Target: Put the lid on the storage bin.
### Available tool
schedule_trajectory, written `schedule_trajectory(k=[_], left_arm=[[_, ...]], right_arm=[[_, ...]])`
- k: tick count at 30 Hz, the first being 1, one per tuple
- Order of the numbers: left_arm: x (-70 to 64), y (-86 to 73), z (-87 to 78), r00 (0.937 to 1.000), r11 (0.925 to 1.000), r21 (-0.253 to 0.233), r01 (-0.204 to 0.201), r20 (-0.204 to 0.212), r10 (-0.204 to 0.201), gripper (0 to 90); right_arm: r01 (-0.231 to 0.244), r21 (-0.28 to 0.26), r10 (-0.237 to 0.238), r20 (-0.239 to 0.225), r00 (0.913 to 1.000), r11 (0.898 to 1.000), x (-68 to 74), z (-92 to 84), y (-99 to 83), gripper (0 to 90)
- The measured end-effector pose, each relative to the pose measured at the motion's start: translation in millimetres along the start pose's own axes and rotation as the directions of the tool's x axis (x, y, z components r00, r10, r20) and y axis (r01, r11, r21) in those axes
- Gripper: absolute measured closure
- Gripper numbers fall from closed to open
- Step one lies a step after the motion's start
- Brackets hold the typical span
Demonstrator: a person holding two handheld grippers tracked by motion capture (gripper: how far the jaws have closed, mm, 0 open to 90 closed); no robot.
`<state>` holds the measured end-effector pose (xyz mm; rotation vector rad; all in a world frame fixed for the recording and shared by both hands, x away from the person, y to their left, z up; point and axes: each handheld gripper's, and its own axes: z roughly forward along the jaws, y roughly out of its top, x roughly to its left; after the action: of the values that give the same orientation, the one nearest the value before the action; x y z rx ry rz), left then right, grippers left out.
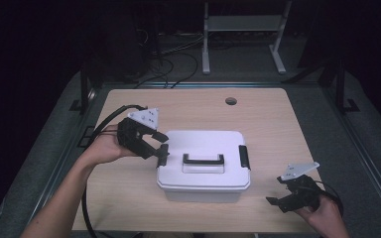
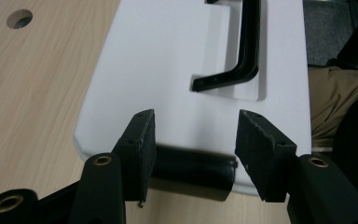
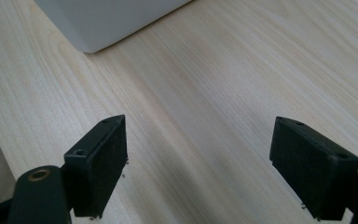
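White box (image 1: 203, 166) mid-tabletop (image 1: 129, 198): left gripper (image 1: 161, 147) released astride its left latch (image 2: 193, 171); may slip off. Right gripper (image 1: 278, 202) released, idle.

There was one white box (image 1: 203, 166) with one black handle (image 1: 203, 161) and two black latches (image 1: 244, 156), plus two grippers: left gripper (image 1: 160, 145), right gripper (image 1: 278, 202).

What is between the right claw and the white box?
Just bare wooden table. The high view shows nothing between the right gripper and the white box.
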<state>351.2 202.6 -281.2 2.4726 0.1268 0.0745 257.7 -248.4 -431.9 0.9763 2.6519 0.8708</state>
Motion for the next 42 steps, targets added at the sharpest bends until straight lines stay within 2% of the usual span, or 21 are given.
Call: schedule_trajectory(k=[7,16,31,42], left_arm=[[-0.5,-14.6,-3.2,0.9999,0.9998,0.011,0.016,-0.005,-0.016,46.8],[-1.8,-35.4,-11.3,0.9987,0.9987,-0.013,0.048,-0.016,-0.049,45.7],[-7.5,-60.7,-10.6,0.9974,0.9976,-0.015,0.068,-0.023,-0.068,43.2],[-10.8,-85.9,-10.6,0.9943,0.9948,-0.016,0.1,-0.034,-0.101,41.3]], right_arm=[[0.0,-0.001,0.0,0.004,1.0,1.0,0.1,-0.7,0.2,18.5],[-0.001,0.003,0.001,0.005,1.0,1.0,0.6,-0.3,0.7,18.6],[0.003,0.006,-0.003,0.004,1.0,1.0,0.8,0.7,1.2,18.5],[-0.001,0.006,0.001,0.009,1.0,1.0,0.1,-0.1,0.7,18.5]])
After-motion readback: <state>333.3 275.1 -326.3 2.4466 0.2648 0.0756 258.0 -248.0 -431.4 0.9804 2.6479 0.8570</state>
